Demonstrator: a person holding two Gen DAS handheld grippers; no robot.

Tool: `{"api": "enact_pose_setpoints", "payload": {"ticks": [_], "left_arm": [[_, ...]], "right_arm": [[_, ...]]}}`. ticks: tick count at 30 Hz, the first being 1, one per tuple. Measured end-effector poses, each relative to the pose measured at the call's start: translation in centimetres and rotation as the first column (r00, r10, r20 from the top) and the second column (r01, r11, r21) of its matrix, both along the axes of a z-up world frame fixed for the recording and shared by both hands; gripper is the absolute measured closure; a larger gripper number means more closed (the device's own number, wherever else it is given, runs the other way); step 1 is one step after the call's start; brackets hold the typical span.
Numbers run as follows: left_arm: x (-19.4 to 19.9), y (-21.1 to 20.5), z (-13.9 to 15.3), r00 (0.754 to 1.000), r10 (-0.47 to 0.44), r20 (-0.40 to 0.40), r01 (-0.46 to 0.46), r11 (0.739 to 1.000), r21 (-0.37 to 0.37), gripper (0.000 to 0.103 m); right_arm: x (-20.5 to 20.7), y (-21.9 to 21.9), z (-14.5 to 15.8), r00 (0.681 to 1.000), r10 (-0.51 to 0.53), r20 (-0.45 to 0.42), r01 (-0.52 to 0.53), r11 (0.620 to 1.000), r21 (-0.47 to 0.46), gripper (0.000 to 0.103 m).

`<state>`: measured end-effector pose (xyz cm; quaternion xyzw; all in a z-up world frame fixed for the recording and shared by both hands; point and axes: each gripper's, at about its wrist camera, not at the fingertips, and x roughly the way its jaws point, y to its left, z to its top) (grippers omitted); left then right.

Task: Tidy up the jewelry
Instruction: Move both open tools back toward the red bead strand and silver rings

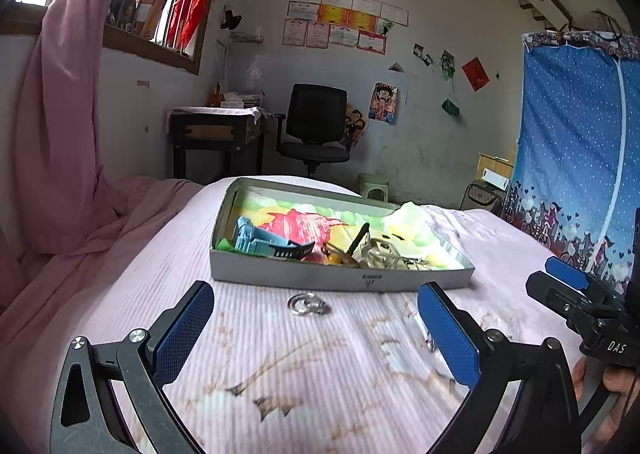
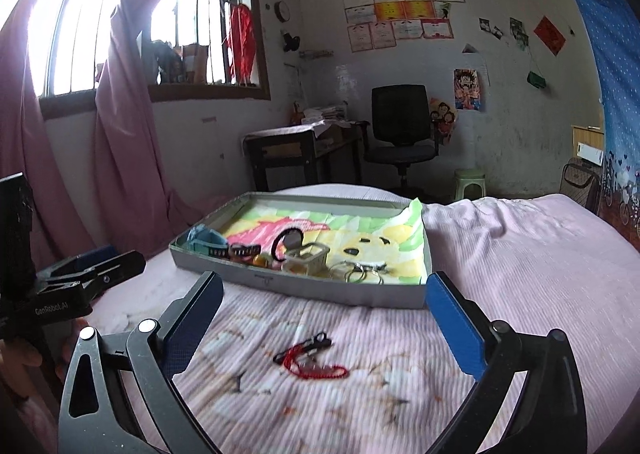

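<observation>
A grey shallow box (image 1: 312, 278) lined with a colourful cloth sits on the pink bed; it also shows in the right wrist view (image 2: 320, 292). It holds a blue watch (image 1: 260, 240), a black hair tie (image 2: 286, 240), metal rings (image 2: 360, 274) and other small pieces. A pair of silver rings (image 1: 308, 304) lies on the bed in front of the box, between the open fingers of my left gripper (image 1: 316, 318). A red and black beaded cord (image 2: 312, 358) lies on the bed between the open fingers of my right gripper (image 2: 324, 310). Both grippers are empty.
The pink bedsheet (image 2: 520, 262) spreads around the box. A pink curtain (image 1: 60, 134) hangs at the left, a blue curtain (image 1: 572, 158) at the right. A desk (image 1: 216, 138), black office chair (image 1: 316, 126) and green stool (image 2: 470, 180) stand beyond the bed.
</observation>
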<state>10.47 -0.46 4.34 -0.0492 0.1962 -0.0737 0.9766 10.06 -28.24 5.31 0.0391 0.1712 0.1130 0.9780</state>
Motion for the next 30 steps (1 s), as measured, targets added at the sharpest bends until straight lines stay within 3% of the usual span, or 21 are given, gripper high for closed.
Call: {"api": "enact_pose_setpoints", "payload": {"ticks": [10, 30], "left_arm": [[-0.2, 0.3, -1.3, 0.999, -0.007, -0.05, 0.009, 0.999, 0.039, 0.0], [2.5, 0.3, -3.3, 0.978, 0.019, -0.207, -0.001, 0.996, 0.084, 0.0]], "right_arm": [[-0.8, 0.5, -1.9, 0.997, -0.003, -0.082, -0.001, 0.999, -0.042, 0.003], [1.6, 1.7, -4.6, 0.967, -0.015, -0.254, -0.012, 0.994, -0.107, 0.003]]}}
